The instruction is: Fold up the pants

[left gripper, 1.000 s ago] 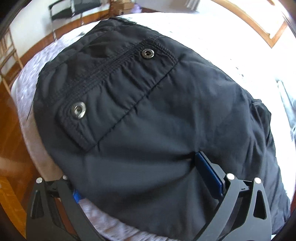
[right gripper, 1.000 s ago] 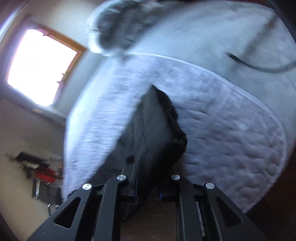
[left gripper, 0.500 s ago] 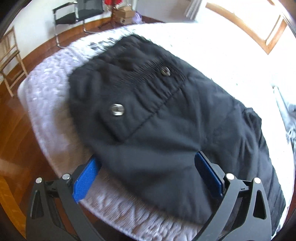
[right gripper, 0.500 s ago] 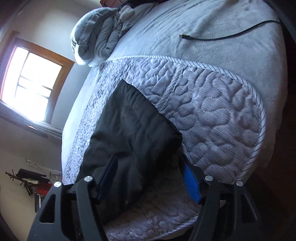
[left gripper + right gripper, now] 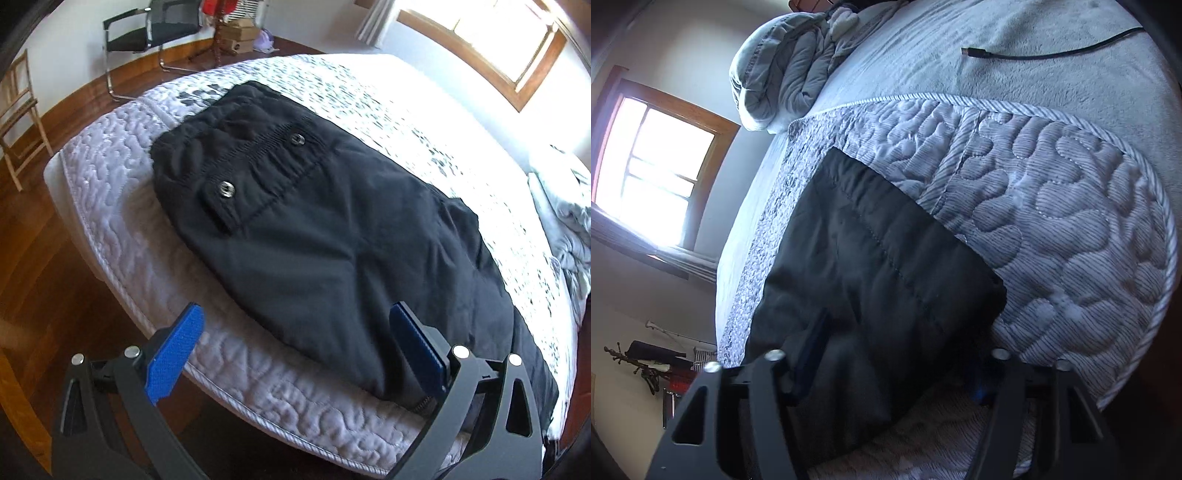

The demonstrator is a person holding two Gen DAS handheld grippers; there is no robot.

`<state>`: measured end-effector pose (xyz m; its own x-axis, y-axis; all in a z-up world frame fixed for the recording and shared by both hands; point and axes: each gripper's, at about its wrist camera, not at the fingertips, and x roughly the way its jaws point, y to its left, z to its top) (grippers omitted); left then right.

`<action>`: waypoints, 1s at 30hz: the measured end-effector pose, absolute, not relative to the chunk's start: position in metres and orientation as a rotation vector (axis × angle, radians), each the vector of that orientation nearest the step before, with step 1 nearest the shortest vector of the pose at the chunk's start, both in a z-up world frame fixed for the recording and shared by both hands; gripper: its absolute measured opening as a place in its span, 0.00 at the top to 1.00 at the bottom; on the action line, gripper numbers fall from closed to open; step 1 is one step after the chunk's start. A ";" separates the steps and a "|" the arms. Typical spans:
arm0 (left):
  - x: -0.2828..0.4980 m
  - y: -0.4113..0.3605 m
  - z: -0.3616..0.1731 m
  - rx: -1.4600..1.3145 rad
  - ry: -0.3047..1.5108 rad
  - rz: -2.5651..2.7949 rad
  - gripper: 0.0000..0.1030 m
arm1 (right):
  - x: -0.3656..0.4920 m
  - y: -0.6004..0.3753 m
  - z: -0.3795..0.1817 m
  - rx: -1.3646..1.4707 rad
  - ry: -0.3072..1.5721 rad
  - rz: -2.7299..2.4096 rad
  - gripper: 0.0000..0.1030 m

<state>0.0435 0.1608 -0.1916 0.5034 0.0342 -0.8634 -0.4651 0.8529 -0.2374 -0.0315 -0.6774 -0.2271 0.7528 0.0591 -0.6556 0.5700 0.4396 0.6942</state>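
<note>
Black pants (image 5: 332,229) lie folded flat on a quilted bed (image 5: 122,177), with a pocket flap and two metal snaps facing up. My left gripper (image 5: 295,354) is open and empty, held back from the near edge of the pants. In the right wrist view the leg end of the pants (image 5: 871,266) lies along the bed corner. My right gripper (image 5: 897,365) is open, its jaws spread on either side of the dark cloth, holding nothing.
A grey duvet (image 5: 790,62) is bunched at the head of the bed. A black cable (image 5: 1052,51) lies on the grey blanket. A black chair (image 5: 147,33) and a wooden chair (image 5: 18,114) stand on the wooden floor (image 5: 44,266) beyond the bed.
Both grippers opened and let go of the pants, then drew back from the bed. The pants now lie flat and the view of them is wider.
</note>
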 end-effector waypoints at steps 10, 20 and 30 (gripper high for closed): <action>0.044 0.147 -0.194 -0.475 1.023 0.313 0.03 | -0.022 -0.675 -0.179 1.018 0.610 -0.208 0.84; 0.083 0.149 -0.227 -0.339 1.100 0.348 0.03 | -0.019 -0.690 -0.188 1.043 0.649 -0.260 0.84; 0.098 0.152 -0.240 -0.381 1.094 0.342 0.02 | -0.025 -0.685 -0.198 0.985 0.715 -0.361 0.84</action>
